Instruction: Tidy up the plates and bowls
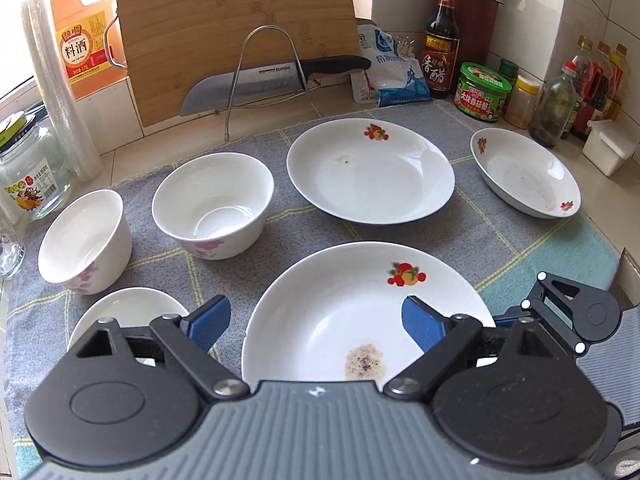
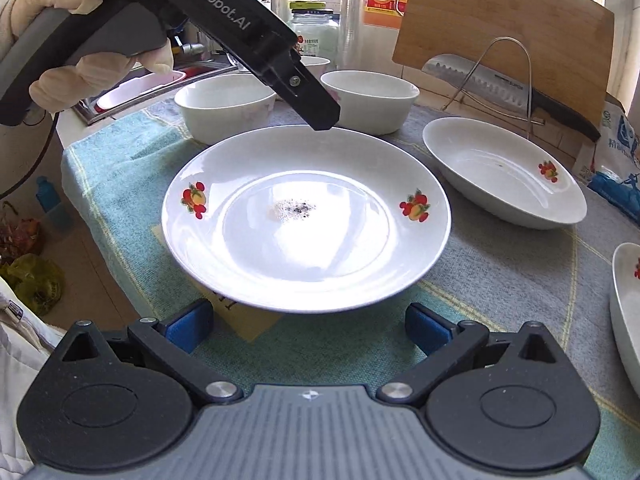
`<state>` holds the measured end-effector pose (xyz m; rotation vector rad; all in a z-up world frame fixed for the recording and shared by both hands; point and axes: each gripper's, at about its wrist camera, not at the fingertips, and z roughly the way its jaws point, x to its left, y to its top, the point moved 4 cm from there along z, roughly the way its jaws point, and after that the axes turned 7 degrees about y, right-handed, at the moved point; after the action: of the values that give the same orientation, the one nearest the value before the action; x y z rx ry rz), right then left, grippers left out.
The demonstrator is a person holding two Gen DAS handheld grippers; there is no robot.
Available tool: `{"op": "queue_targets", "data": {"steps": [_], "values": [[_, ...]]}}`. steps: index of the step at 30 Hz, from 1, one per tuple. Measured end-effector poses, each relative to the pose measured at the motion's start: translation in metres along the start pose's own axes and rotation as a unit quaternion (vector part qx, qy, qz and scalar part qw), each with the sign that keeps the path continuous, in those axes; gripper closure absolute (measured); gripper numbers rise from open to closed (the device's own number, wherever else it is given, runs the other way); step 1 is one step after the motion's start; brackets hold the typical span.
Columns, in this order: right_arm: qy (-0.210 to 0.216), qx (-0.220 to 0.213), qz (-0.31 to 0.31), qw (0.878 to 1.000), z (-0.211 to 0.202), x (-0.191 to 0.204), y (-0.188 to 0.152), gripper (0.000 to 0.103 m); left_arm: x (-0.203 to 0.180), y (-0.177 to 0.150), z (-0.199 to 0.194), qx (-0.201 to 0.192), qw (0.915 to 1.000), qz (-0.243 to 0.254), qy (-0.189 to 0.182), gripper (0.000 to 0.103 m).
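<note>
I am judging that the step in hand is taking up the big fruit-print plate (image 2: 306, 216), the one with a speckled smear at its middle, so that it can be stacked with its fellows. To do that well I am aiming to slide one finger of my right gripper (image 2: 308, 330) under the near rim and the other over it, biting only the lip and staying clear of the smear, then lifting level so the plate is not tipping out of the pinch.

Right now my right gripper is hanging just off the near edge of that plate with its jaws spread wide, grasping nothing and touching nothing. My left gripper (image 1: 316, 322) is hovering over the same plate from the other side, also spread wide and empty; whether its right blue pad (image 1: 422, 322) is resting on the china I cannot tell.

Beyond the plate two white bowls (image 1: 214, 204) are standing side by side, and two more fruit-print plates (image 1: 370, 170) are lying past it towards the knife rack (image 1: 264, 76), all on the checked cloth (image 1: 500, 236).
</note>
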<state>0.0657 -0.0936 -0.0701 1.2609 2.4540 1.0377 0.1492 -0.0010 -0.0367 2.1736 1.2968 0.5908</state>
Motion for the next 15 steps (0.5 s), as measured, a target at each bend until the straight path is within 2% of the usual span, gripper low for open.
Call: {"op": "queue_targets", "data": {"steps": [6,10,15], "values": [[0.010,-0.047,-0.015,0.999,-0.006,-0.002,-0.012,0.000,0.001,0.008,0.010,0.015,0.9991,0.023,-0.032,0.011],[0.006,-0.040,-0.012,0.999,-0.004,-0.002,-0.008,0.000,0.000,0.012,0.024,0.035,0.9970,0.053,-0.046,0.011],[-0.008,-0.051,-0.002,0.999,0.001,0.000,-0.006,0.000,0.004,0.016,0.044,0.071,0.9928,0.072,-0.064,0.011]]}}
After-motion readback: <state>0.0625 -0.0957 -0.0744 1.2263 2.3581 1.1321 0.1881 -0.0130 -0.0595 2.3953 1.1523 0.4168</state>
